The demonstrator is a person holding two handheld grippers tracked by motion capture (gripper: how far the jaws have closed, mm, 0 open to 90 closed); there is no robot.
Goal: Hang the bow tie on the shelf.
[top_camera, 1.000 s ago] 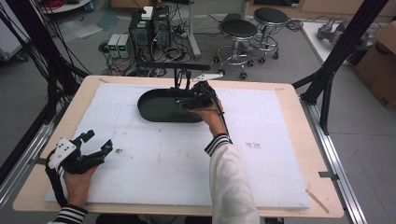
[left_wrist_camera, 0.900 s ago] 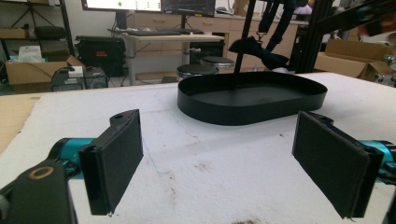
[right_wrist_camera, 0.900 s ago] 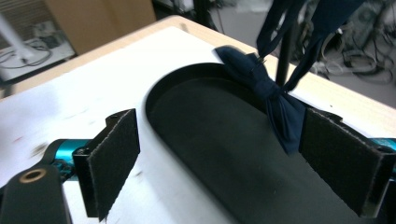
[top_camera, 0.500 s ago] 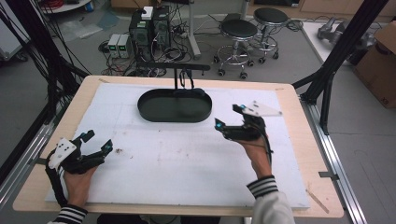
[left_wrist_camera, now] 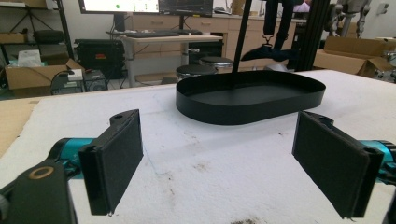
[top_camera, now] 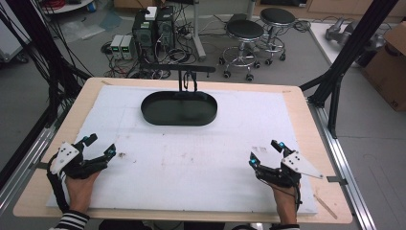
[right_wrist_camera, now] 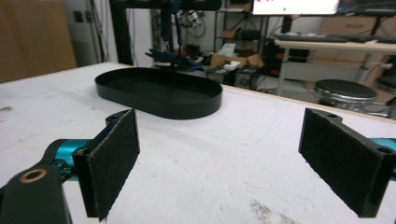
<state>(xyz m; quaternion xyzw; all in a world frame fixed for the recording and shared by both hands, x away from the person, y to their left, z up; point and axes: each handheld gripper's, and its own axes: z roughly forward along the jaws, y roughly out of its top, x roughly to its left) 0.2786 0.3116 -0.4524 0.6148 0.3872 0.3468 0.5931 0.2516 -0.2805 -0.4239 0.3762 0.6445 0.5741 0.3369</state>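
Right gripper [top_camera: 266, 153] nearer table edge now

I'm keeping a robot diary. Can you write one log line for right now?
left gripper: open, near left, holding nothing | right gripper: open, near right, holding nothing | black tray: far centre of white mat, looks empty

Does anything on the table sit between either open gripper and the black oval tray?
Nothing visible does. Only bare white foam mat lies between the left gripper, the right gripper and the black oval metal tray.
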